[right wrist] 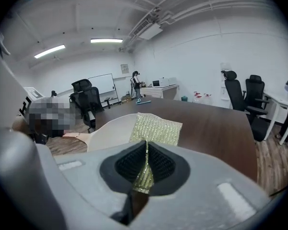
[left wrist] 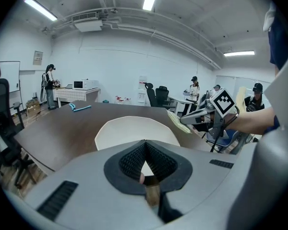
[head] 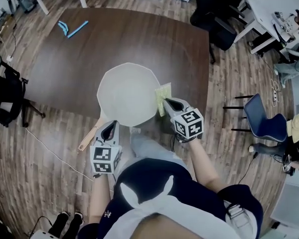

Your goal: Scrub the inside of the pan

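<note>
A white pan [head: 127, 93] lies on the dark wooden table [head: 60, 68], its wooden handle [head: 88, 137] pointing toward the near left corner. My left gripper [head: 108, 129] is shut on that handle; in the left gripper view the handle [left wrist: 152, 191] shows between the closed jaws [left wrist: 145, 150], with the pan [left wrist: 134, 131] beyond. My right gripper [head: 168, 103] is shut on a yellow-green scouring cloth [head: 163, 94] and holds it lifted at the pan's right rim. The right gripper view shows the cloth [right wrist: 156, 128] hanging out past the jaws [right wrist: 145, 150] over the pan [right wrist: 113, 131].
Blue items [head: 71, 28] lie at the table's far left. A black office chair [head: 214, 9] stands at the far right corner, a blue chair [head: 261, 121] to the right, a black chair [head: 5, 98] to the left. A cable [head: 50, 151] runs across the floor.
</note>
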`<state>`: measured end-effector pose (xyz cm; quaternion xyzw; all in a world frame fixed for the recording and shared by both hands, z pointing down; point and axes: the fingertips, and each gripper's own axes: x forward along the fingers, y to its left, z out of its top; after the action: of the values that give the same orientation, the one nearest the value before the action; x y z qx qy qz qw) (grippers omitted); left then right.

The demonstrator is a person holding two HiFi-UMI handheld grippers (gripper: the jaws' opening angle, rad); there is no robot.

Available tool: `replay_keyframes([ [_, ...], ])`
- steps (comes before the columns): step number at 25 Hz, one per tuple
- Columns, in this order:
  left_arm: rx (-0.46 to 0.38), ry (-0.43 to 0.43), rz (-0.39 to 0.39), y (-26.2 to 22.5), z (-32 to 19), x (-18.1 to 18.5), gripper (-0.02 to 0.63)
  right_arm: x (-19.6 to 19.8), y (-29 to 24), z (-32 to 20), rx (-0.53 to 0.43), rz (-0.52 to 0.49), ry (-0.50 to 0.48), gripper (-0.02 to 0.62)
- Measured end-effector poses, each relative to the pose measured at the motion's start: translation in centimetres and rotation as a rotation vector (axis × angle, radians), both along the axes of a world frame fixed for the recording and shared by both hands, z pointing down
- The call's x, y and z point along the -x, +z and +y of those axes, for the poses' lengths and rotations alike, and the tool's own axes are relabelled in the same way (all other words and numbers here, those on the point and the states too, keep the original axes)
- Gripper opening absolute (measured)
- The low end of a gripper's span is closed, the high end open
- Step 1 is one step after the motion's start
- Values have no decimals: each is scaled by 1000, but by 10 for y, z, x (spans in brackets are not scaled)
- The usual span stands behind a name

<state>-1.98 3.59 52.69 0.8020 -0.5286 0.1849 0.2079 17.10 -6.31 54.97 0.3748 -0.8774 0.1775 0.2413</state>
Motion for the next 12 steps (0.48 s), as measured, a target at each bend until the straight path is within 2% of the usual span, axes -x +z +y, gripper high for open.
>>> replay_keyframes([
  [12, 5, -99, -3, -4, 2, 50, 2, 70, -3, 1, 37, -15, -159, 14],
])
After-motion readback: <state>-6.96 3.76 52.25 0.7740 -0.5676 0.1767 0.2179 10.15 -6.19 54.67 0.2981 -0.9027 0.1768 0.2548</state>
